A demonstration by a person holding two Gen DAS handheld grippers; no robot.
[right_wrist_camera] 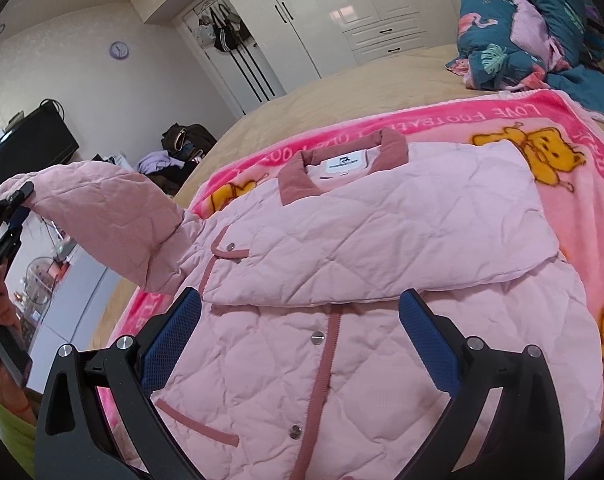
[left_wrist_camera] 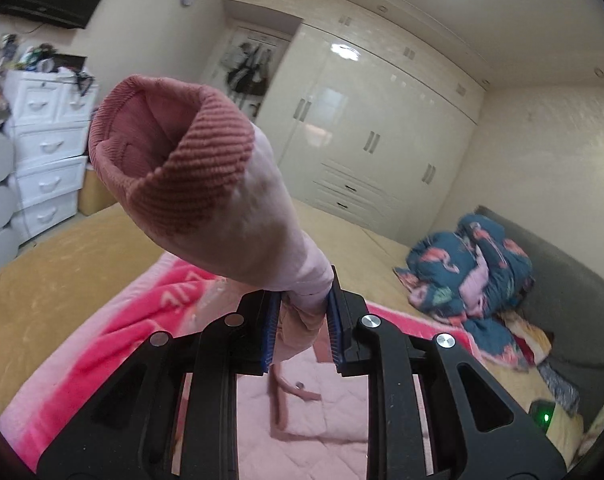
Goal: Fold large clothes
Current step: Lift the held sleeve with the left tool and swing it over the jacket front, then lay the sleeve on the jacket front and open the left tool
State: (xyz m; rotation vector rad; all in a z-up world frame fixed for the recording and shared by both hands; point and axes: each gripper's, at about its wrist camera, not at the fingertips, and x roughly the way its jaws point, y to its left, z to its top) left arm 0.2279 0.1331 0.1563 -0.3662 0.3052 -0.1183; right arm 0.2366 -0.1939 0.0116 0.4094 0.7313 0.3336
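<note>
One pink quilted jacket [right_wrist_camera: 342, 248] flat on blanket [right_wrist_camera: 574, 184] — one sleeve [left_wrist_camera: 229, 200] pinched in left gripper [left_wrist_camera: 304, 320], lifted off blanket's edge; right gripper [right_wrist_camera: 302, 344] spread wide, empty.

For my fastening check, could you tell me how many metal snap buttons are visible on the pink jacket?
3 on the pink jacket: upper snap on the folded flap, middle snap and lower snap along the placket. Others may be hidden under folds.

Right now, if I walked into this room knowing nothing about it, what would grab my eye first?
Probably the pale pink quilted jacket spread on the bright pink cartoon-bear blanket on the bed. One sleeve already lies folded across its chest. The other sleeve, with its ribbed dusty-rose cuff, is lifted in the air, pinched by the left gripper, while the right gripper hovers open over the jacket's front.
</note>
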